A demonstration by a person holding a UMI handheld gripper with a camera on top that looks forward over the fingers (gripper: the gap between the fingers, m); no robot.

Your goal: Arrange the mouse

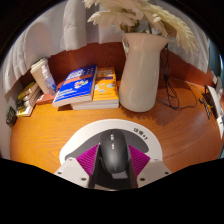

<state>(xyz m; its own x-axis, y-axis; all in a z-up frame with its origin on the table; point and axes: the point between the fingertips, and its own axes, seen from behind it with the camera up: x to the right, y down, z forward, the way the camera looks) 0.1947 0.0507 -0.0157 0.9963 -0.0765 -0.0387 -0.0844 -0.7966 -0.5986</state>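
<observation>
Gripper view: dark, rounded mouse sits between the magenta pads, both pressing its flanks; gripper closed on it. Bare wooden desk open just ahead. At 12 o'clock, smooth cream vase, its dried stems cut off above. At 10 o'clock, stacked books. Cables at 2 o'clock, indistinct.

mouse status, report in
Hand-held gripper shut on black mouse, held above wooden desk. White vase and stacked books well beyond the fingers. Nothing blocking just ahead.
</observation>
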